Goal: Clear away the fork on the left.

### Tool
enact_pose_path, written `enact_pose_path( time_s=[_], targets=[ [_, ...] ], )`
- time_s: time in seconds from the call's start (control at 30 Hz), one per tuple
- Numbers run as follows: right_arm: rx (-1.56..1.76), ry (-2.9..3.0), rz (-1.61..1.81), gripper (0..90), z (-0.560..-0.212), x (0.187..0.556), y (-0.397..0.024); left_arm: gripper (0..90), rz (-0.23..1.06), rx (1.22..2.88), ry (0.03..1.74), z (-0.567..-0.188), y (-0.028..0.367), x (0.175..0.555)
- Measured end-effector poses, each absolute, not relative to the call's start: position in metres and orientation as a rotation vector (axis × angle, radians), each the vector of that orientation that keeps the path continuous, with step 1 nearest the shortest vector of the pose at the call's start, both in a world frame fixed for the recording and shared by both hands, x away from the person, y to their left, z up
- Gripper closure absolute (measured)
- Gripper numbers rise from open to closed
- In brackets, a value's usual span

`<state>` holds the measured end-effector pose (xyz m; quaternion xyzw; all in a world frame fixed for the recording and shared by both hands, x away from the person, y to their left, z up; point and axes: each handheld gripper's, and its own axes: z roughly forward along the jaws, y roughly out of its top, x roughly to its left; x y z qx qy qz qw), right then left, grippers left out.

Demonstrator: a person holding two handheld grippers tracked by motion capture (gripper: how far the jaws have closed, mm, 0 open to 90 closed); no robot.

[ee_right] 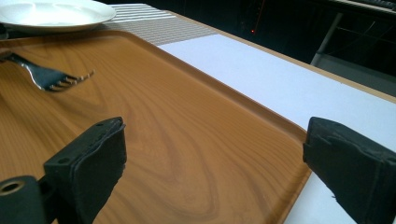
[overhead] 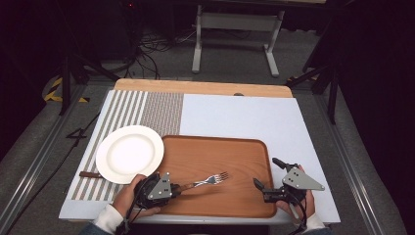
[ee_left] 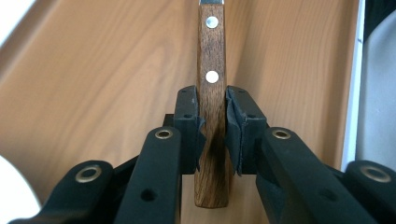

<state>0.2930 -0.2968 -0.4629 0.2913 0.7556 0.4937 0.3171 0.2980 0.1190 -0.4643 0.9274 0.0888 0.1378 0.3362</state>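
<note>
A fork (overhead: 210,179) with a wooden handle (ee_left: 211,93) points its tines to the right over the brown wooden tray (overhead: 235,156). My left gripper (overhead: 177,188) is shut on that handle at the tray's near left corner, with both pads (ee_left: 187,112) pressed on its sides. The fork's tines (ee_right: 65,79) sit low over the tray surface (ee_right: 163,140); I cannot tell whether they touch it. My right gripper (overhead: 266,172) stands open at the tray's right edge, one jaw over the tray and one over the white mat, with nothing between the jaws (ee_right: 215,140).
A white plate (overhead: 129,153) rests on a striped placemat (overhead: 147,110), overlapping the tray's left rim. A brown knife handle (overhead: 90,174) sticks out from under the plate's near left side. White mat (overhead: 235,115) covers the far half of the table.
</note>
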Motion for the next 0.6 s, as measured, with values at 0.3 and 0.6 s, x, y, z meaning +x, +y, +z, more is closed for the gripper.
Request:
enact_pose_path(
  time_s=[0.3,0.6],
  targets=[
    [0.759,1.997,1.298,7.0,-0.4634,0.2930,-0.2960,75.6,0.313,2.426,0.258,-0.4717,0.1213,0.2951],
    [0.764,2.000,1.300,7.0,-0.4637,0.2932,-0.2957,67.7,0.271,2.346,0.285,-0.4664,0.1286,0.2932]
  ],
)
